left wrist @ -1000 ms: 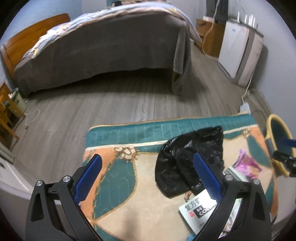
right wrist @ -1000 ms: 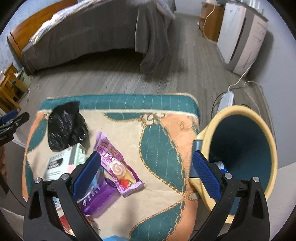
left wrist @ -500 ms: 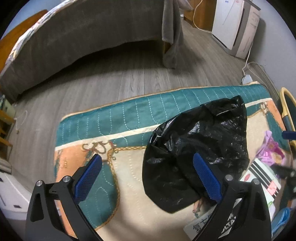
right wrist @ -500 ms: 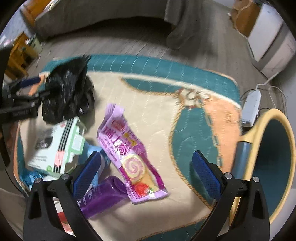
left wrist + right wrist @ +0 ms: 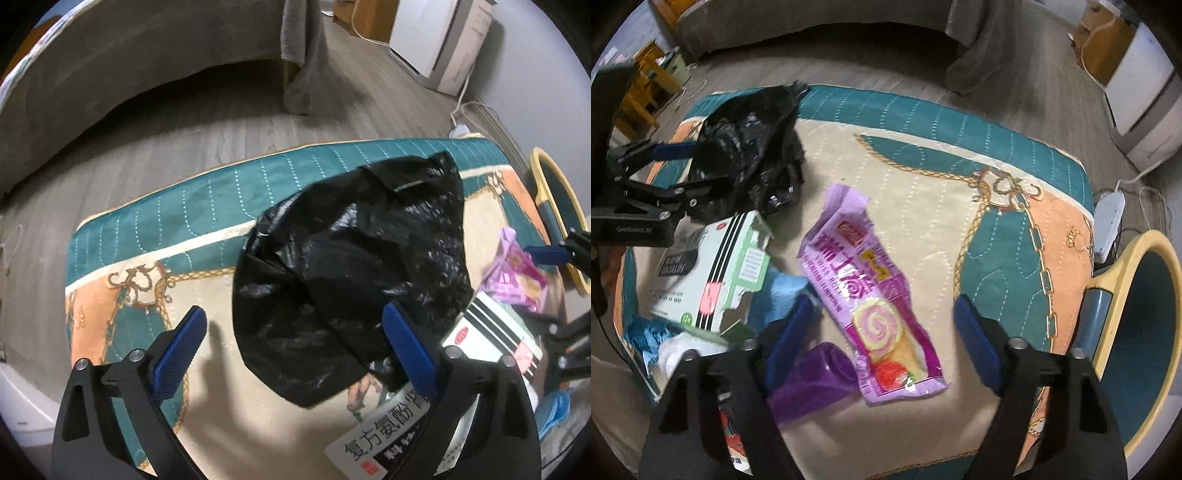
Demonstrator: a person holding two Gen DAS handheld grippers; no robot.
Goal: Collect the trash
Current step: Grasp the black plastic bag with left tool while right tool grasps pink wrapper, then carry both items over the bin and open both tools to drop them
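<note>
The left tool (image 5: 291,343) has dropped closer to the quilted teal, cream and orange mat (image 5: 192,206). A second ago it looked across the room at the bed; now the crumpled black plastic bag (image 5: 354,266) fills its view. Its blue pads are spread wide and just beginning to close, with the near edge of the bag between them but not yet pinched. The right tool (image 5: 882,336) has come down too and is closing faster around the purple swirl-cake snack wrapper (image 5: 866,284), which lies flat on the mat between its pads; no pad presses on it yet. Beside the wrapper lie a white and green medicine box (image 5: 709,273), a purple plastic cup (image 5: 812,384) and blue crumpled scraps (image 5: 783,291). The yellow-rimmed blue bin (image 5: 1137,317) stands just off the mat's right edge. Judging by this, both hands have moved from approach to grasp: bag for the left, wrapper for the right.
</note>
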